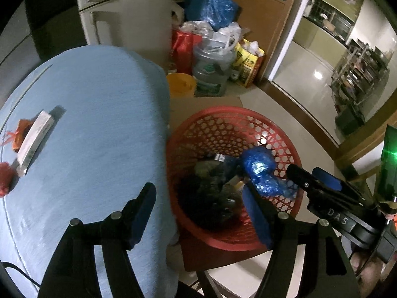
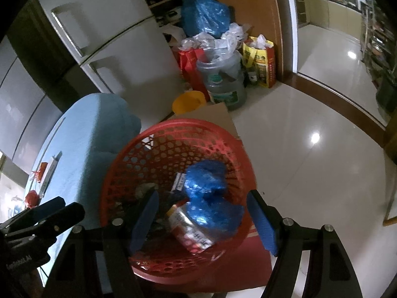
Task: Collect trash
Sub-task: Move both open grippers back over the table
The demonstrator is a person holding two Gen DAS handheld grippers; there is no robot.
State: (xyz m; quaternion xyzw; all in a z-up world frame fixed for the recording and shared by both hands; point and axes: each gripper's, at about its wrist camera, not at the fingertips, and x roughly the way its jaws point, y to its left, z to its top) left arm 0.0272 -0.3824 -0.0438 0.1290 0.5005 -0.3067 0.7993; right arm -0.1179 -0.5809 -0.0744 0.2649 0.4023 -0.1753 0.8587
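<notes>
Both my grippers, left (image 1: 198,213) and right (image 2: 202,219), hover wide open and empty over the red perforated plastic basket (image 2: 158,134), where a crumpled blue plastic bag (image 2: 208,193) already lies.

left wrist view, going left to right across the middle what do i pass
red tassel → white box on the blue cloth → red basket → blue plastic bag → right gripper → green bottle

home kitchen: fridge (image 2: 111,32), water jug (image 2: 224,82)
</notes>
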